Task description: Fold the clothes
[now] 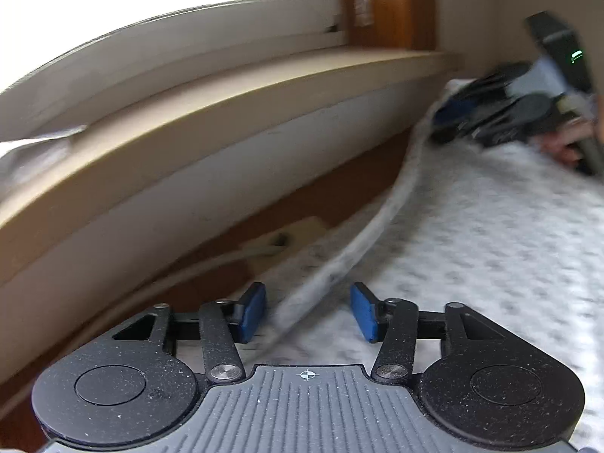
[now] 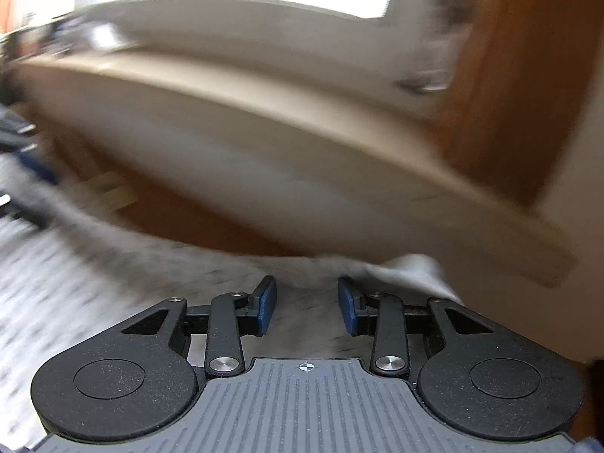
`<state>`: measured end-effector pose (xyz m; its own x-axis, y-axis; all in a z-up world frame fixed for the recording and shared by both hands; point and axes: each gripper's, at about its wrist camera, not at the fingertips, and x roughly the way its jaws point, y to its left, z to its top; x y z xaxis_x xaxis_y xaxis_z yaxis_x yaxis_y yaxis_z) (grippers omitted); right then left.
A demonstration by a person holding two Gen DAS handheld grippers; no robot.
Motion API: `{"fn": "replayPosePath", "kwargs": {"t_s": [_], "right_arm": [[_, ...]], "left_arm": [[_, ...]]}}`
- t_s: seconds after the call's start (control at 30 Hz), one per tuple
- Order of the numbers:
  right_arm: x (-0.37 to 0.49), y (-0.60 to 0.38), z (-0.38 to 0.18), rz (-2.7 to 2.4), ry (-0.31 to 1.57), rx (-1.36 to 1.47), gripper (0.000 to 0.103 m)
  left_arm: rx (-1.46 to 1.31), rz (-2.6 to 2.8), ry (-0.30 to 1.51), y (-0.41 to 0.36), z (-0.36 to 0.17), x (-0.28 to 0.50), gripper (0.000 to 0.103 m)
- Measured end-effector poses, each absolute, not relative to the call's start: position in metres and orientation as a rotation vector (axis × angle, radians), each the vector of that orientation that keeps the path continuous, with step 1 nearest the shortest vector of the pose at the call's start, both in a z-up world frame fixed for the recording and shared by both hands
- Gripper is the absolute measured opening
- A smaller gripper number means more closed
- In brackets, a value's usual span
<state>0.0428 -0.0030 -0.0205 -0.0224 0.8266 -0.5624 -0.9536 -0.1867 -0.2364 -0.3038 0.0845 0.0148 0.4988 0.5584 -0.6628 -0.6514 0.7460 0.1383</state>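
A white garment with grey speckles [image 1: 472,245] lies spread out on the right of the left wrist view. Its grey ribbed hem [image 1: 362,249] runs diagonally down to my left gripper [image 1: 307,294]. That gripper's blue pads stand apart with the hem lying loose between them. My right gripper [image 1: 449,120] shows blurred at the garment's far end, held by a hand [image 1: 562,147]. In the right wrist view the right gripper [image 2: 306,283] hangs over the same grey hem [image 2: 211,260], pads apart. A white fold of the cloth [image 2: 411,268] bunches just right of it.
A beige window sill [image 1: 226,113] and a white wall run close behind the garment's edge, under a bright window. A brown strip [image 1: 339,188] with a pale small box [image 1: 287,238] lies between them. A wooden panel [image 2: 528,75] stands to the right.
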Motion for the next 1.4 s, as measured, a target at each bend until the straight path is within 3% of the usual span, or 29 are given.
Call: {"fn": "replayPosePath", "kwargs": {"t_s": [0.17,0.23,0.43,0.67,0.73,0.77,0.9,0.97,1.0,1.07,1.13,1.2,1.27,1.37,1.4], "right_arm": [[0.046,-0.014,-0.019,1.627,0.238,-0.708,0.036],[0.043,-0.022,-0.019,1.665,0.259,-0.724,0.042],[0.033,-0.046,-0.031,1.748,0.316,-0.784,0.044],[0.042,-0.057,-0.039,1.774,0.298,-0.679,0.046],[0.044,-0.06,-0.04,1.772,0.296,-0.672,0.047],[0.045,-0.061,-0.041,1.772,0.295,-0.669,0.048],[0.044,-0.065,-0.042,1.768,0.272,-0.674,0.049],[0.043,-0.066,-0.042,1.767,0.265,-0.676,0.053],[0.043,-0.066,-0.042,1.767,0.263,-0.676,0.053],[0.042,-0.065,-0.042,1.765,0.259,-0.677,0.053],[0.042,-0.065,-0.042,1.764,0.256,-0.678,0.054],[0.042,-0.065,-0.042,1.764,0.256,-0.677,0.054],[0.042,-0.065,-0.042,1.763,0.255,-0.678,0.054],[0.042,-0.065,-0.042,1.764,0.257,-0.677,0.054],[0.042,-0.065,-0.042,1.764,0.258,-0.676,0.054]], "left_arm": [[-0.102,0.977,0.738,0.094,0.016,-0.313,0.041],[-0.115,0.996,0.72,0.092,0.018,-0.322,0.047],[-0.26,1.024,0.633,0.084,0.023,-0.377,0.065],[-0.384,1.043,0.636,0.092,0.015,-0.409,0.062],[-0.366,1.035,0.628,0.089,0.015,-0.41,0.04],[-0.357,1.026,0.622,0.088,0.015,-0.411,0.008],[-0.298,1.081,0.461,0.067,0.033,-0.422,0.004],[-0.331,1.103,0.425,0.063,0.036,-0.43,0.008],[-0.336,1.118,0.494,0.067,0.03,-0.426,0.017],[-0.344,1.145,0.61,0.073,0.02,-0.419,0.024],[-0.351,1.163,0.578,0.072,0.023,-0.423,0.031],[-0.325,1.132,0.569,0.073,0.032,-0.416,0.053],[-0.288,1.089,0.577,0.075,0.039,-0.405,0.062],[-0.235,0.986,0.637,0.085,0.036,-0.387,0.062],[-0.217,0.958,0.656,0.087,0.034,-0.381,0.057]]}}
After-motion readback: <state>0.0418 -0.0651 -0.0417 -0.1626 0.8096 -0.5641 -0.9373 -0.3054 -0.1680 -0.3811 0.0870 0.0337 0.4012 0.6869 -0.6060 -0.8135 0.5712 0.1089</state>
